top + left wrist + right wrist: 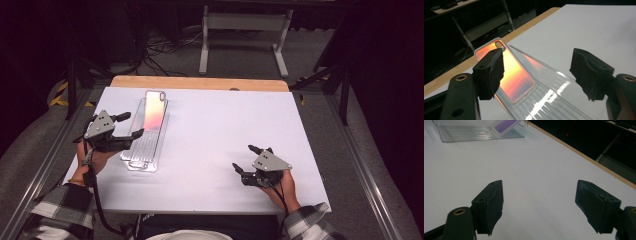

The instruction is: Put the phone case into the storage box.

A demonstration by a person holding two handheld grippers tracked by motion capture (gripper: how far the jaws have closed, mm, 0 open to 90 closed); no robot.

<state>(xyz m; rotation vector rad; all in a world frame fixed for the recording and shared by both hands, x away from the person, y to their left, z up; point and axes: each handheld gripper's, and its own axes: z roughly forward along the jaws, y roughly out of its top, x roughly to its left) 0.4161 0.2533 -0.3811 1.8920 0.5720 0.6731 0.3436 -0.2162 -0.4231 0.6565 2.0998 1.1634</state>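
White table (220, 130), phone case (154, 112) just beyond left tool (131, 126), apart.

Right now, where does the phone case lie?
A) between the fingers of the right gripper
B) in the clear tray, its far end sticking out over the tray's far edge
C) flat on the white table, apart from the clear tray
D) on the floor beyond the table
B: the case rests in the tray, and its far end with the camera hole reaches past the tray's far edge; nothing grips it.
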